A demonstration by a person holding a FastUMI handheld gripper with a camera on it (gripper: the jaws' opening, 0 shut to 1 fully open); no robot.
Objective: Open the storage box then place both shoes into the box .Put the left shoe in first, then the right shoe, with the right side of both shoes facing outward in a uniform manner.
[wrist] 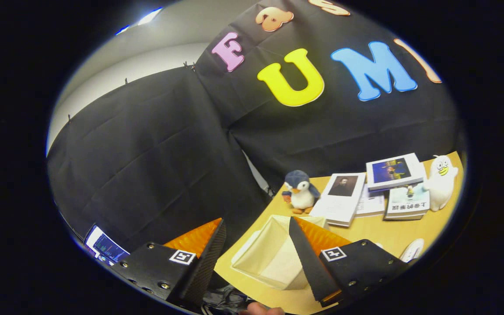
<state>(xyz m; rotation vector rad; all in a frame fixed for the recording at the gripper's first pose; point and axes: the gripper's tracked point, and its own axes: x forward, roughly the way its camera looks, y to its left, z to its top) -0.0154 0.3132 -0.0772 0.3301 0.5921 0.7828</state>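
Gripper [256,258] fingers spread wide, holding nothing; open storage box [265,258] lies just ahead, between them, on the table [379,234]; shoes unsighted.

Riding on the gripper [256,245], looking forward along its two spread fingers and tilting sideways. Hovering close above the open storage box [269,258], facing across the wooden table [379,232] toward the booth's black cloth wall.

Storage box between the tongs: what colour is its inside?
Cream-white inside the storage box, seen in the gripper view between the open tongs.
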